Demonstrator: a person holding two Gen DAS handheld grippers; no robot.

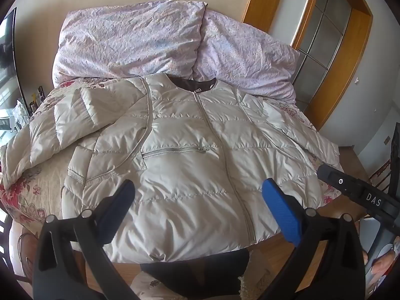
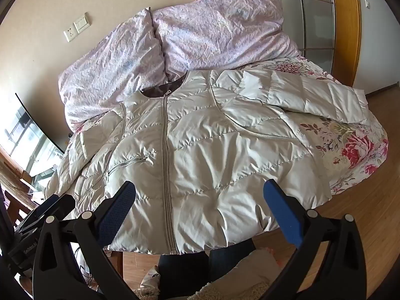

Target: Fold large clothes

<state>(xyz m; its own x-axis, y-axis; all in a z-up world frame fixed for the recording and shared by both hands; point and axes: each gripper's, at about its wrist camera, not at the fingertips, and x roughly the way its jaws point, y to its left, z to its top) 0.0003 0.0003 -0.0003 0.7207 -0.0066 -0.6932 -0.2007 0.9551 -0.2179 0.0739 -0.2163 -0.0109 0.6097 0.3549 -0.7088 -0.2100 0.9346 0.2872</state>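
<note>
We hold both grippers above the near hem of the cream quilted jacket, which lies front-up and zipped on the floral bed cover. Our left gripper stands wide with nothing between its pads; our right gripper is likewise spread wide and empty. Beyond both, past the collar, lies the lilac duvet.

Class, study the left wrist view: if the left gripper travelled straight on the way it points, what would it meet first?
Most likely the white puffer jacket on the bed; the open left gripper points down at its lower front near the zipper. Depth is uncertain.
</note>
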